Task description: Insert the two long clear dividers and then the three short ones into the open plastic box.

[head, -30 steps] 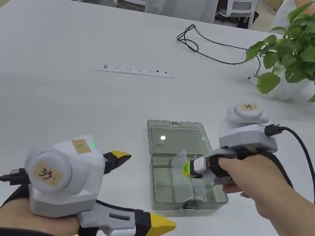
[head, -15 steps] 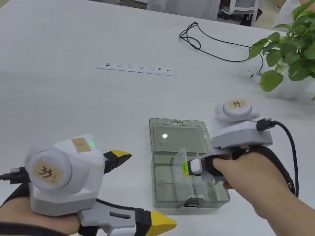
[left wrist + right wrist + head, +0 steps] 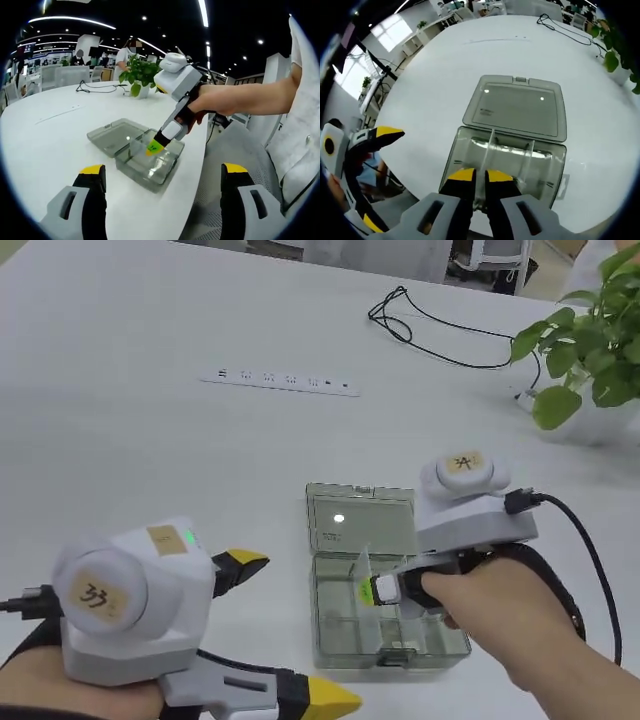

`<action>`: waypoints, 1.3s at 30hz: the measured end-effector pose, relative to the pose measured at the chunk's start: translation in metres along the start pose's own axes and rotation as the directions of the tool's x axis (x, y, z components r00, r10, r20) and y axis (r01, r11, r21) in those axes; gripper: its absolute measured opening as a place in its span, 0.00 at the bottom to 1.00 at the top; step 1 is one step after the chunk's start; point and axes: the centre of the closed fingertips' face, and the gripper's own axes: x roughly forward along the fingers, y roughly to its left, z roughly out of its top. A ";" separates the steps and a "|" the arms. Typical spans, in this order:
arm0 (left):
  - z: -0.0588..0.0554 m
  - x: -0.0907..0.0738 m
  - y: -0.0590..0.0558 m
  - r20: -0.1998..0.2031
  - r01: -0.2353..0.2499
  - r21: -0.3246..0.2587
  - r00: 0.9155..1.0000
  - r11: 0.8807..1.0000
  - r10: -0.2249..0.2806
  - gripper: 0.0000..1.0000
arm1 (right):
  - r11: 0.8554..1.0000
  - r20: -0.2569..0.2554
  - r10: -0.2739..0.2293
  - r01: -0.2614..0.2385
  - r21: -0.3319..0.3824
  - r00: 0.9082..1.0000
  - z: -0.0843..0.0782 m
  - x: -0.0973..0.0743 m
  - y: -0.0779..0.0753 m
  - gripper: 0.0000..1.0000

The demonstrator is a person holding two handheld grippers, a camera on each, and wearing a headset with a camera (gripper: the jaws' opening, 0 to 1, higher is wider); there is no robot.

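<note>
Right gripper view: the right gripper [image 3: 480, 176] has its two yellow-tipped fingers drawn narrow at bottom centre, pinched on the near edge of a clear divider [image 3: 487, 155]. The sheet stands on edge (not flat) inside the base of the open plastic box [image 3: 454, 157] and runs from the fingers toward the hinge-side wall, left of the base's middle. The lid [image 3: 520, 105] lies open flat on the counter [image 3: 445, 65], above the base in this frame. More clear partitions show in the base to the right of the held sheet; we cannot tell how many.

Head view: the box sits lower centre of the frame. The right gripper comes in from the lower right, gripped by a hand [image 3: 500, 605], with its tip over the base.

The left gripper [image 3: 288, 630] is at the lower left of the head view, beside the box and apart from it. Its fingers are spread wide; in the left gripper view the box and the right gripper show through the gap between them.

Elsewhere on the counter, well apart from the box:
- power strip [image 3: 282, 383], upper centre
- black cable [image 3: 430, 335], upper right
- potted plant [image 3: 590, 340], right edge
</note>
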 end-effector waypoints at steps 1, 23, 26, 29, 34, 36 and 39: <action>0.000 0.000 0.000 -0.001 0.000 0.000 1.000 1.000 0.000 0.97 | 1.000 0.001 0.008 -0.008 0.007 1.000 0.000 0.001 0.000 0.09; 0.004 -0.004 -0.001 -0.001 -0.036 -0.015 0.999 0.999 0.036 0.97 | 0.992 0.041 0.103 -0.106 0.073 0.994 -0.008 0.014 -0.001 0.11; 0.005 -0.006 -0.002 0.004 -0.046 -0.019 0.999 0.999 0.047 0.96 | 0.990 0.056 0.107 -0.112 0.087 0.993 -0.008 0.013 -0.001 0.11; 0.006 -0.007 -0.003 0.005 -0.055 -0.023 0.998 0.998 0.055 0.96 | 0.990 0.061 0.106 -0.111 0.092 0.993 -0.007 0.014 0.000 0.11; 0.009 -0.009 -0.005 0.005 -0.071 -0.022 0.997 0.997 0.071 0.96 | 0.990 0.071 0.116 -0.122 0.076 0.991 -0.006 0.013 0.001 0.12; 0.010 -0.010 -0.005 0.003 -0.080 -0.020 0.997 0.997 0.080 0.96 | 0.988 0.076 0.127 -0.133 0.079 0.989 -0.006 0.013 0.001 0.12; 0.011 -0.012 -0.005 0.003 -0.092 -0.020 0.996 0.996 0.092 0.96 | 0.979 0.110 0.157 -0.169 0.113 0.981 -0.001 0.009 0.002 0.17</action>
